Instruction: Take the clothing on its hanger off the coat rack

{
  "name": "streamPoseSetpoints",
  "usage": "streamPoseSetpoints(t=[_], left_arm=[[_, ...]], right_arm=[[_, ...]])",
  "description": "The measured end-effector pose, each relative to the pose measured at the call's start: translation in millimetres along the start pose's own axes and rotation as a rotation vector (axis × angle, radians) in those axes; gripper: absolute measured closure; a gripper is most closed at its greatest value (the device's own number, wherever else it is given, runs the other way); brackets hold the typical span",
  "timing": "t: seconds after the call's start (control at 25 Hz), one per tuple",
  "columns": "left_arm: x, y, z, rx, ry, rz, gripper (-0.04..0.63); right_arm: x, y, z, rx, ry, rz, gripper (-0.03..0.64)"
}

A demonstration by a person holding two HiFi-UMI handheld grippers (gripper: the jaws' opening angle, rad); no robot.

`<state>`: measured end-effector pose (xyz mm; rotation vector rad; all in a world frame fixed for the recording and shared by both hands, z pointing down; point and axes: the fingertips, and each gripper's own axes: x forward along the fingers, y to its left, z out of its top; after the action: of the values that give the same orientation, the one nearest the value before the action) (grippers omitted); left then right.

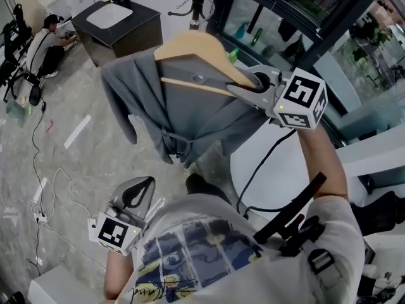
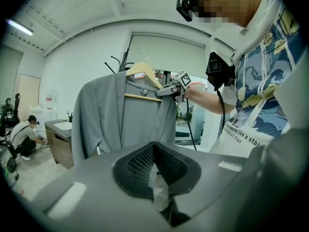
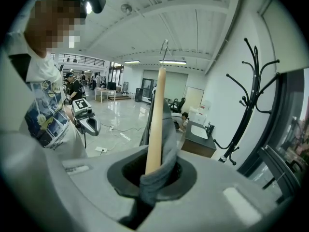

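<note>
Grips one arm of the light wooden hanger (image 1: 196, 46), together with a fold of the grey cloth jacket (image 1: 190, 119) draped on it, in the closed right claw (image 3: 154, 167). Holds hanger and jacket up in the air, well apart from the black branching coat rack (image 3: 251, 98). Holds the left claw (image 2: 154, 151) low, pressed together on nothing.

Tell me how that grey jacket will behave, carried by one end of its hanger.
Likely floppy: the grey jacket hangs in loose folds, so it may sway. The wooden hanger looks stiff, but the right tool clamps one end only, so it could tilt. Fabric caught in the clamp may slip.
</note>
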<state>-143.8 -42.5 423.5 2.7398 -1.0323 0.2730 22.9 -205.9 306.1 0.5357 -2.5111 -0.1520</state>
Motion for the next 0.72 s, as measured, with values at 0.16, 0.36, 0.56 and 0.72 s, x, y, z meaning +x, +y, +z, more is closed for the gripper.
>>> streamPoseSetpoints(t=[0.16,0.36,0.56,0.72], left_arm=[[0.3,-8.5,-7.0,-0.003,0.009,-0.010,0.592],[0.9,-16.6,-6.7,0.000,0.010,-0.021,0.592],[4.6,-23.6,-2.9,0.008,0.019,-0.046,0.592],[4.0,-30.1,-6.5,0.015,0.018,-0.060,0.592]], right_arm=[[-4.8,20.9,-5.0,-0.003,-0.010,0.011,0.609],[-10.5,33.6,-9.6,0.001,-0.012,0.011,0.609],[-16.5,43.6,-11.2,-0.002,-0.009,0.004,0.609],[-19.3,61.5,-14.9,-0.004,-0.009,0.008,0.609]])
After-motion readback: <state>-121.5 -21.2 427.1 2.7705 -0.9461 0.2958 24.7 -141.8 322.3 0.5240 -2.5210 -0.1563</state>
